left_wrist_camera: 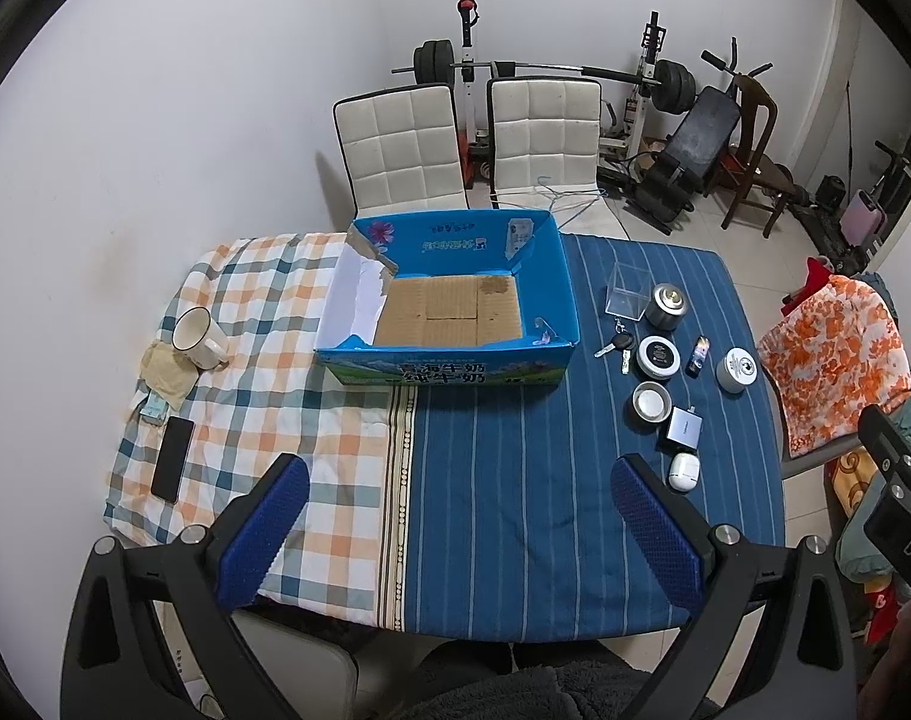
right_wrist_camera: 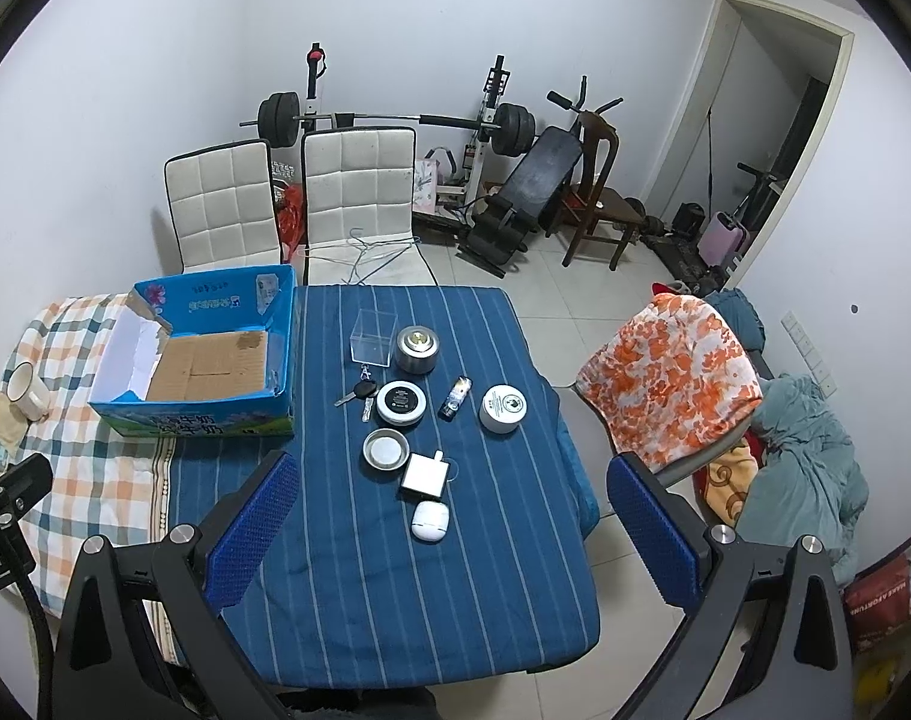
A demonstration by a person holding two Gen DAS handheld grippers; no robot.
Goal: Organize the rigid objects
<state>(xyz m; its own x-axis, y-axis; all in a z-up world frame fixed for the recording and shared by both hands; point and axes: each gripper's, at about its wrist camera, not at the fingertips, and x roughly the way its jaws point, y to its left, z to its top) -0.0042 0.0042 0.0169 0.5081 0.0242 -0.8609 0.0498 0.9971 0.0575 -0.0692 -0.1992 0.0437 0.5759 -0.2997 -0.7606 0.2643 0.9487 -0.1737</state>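
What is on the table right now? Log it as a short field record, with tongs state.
container: blue carton, open, nothing inside
items on the striped cloth: clear box, metal tin, keys, black-topped round tin, white jar, small dish, charger, earbud case
on the checked cloth: mug, phone
left tongs: open, holding nothing
right tongs: open, holding nothing

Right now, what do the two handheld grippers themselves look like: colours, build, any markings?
Both match. The left gripper and the right gripper each have a black, angular frame with silver round bolt heads and two fingers faced with blue dimpled pads. In each view the other gripper's black body shows at the edge, bearing white lettering that is cut off. No sleeves show.
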